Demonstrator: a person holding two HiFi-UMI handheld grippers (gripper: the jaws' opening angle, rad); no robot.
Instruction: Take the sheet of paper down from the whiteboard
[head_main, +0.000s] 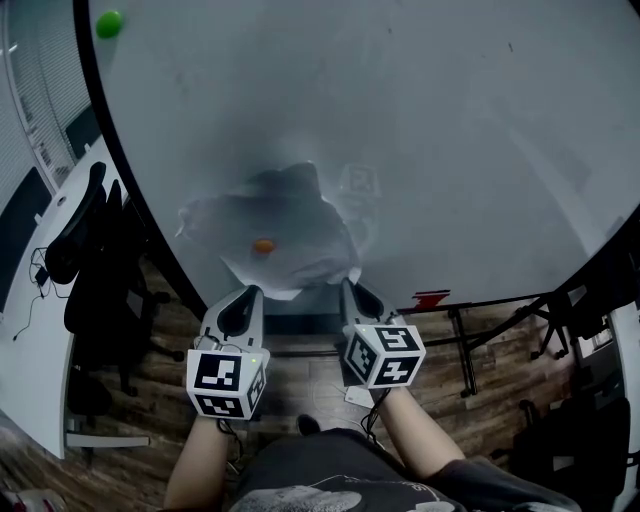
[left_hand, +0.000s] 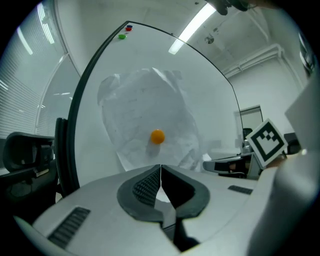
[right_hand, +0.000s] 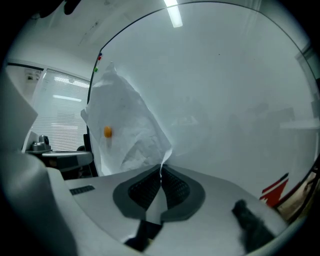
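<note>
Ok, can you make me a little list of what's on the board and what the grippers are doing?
Board: whiteboard
Paper: crumpled sheet of paper, pinned to the board by an orange magnet
Also on board: green magnet, near the top corner
Left: left gripper shut on the paper's lower edge
Right: right gripper shut on the paper's lower corner
Paper down yet: no
</note>
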